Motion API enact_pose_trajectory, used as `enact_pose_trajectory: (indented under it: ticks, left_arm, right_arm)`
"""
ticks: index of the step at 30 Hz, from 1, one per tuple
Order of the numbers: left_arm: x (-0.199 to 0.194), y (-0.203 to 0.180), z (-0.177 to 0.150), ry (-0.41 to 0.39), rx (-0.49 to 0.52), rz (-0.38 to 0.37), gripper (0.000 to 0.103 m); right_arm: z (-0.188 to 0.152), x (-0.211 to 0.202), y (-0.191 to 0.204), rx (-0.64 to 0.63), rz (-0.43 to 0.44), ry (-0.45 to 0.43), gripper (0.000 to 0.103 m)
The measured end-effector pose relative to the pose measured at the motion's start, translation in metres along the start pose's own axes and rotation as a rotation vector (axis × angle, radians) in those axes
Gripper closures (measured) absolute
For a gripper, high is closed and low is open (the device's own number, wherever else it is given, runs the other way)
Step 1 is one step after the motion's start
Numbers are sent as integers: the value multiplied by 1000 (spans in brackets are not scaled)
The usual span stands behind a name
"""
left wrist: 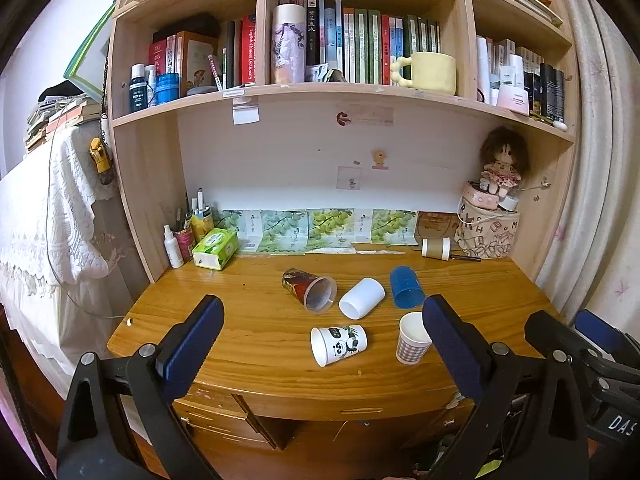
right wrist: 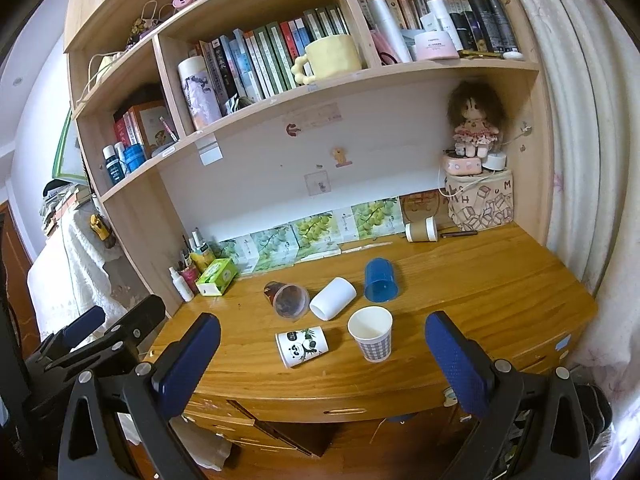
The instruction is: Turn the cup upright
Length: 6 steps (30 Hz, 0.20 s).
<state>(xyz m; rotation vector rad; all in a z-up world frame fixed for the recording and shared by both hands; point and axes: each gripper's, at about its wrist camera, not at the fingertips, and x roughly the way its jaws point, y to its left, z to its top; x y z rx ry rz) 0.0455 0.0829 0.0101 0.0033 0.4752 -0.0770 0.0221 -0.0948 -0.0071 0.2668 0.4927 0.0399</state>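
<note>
Both grippers gape wide, left gripper point(left wrist: 322, 330), right gripper point(right wrist: 322, 334); only right view clears the checked cup point(right wrist: 372, 338).

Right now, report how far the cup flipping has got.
Done: the checked cup stands upright. In hand: nothing; the left gripper and right gripper are open, short of the desk. Left: the panda cup, white cup, dark printed cup and blue cup lie on their sides.
</note>
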Motion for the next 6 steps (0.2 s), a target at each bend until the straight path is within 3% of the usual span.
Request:
enact_pose_trajectory:
  ticks: [6]
  left_arm:
    - [0,-2,0,3,0,-4,3]
  right_arm:
    - [-1,-1,-1,-1,9,4,0]
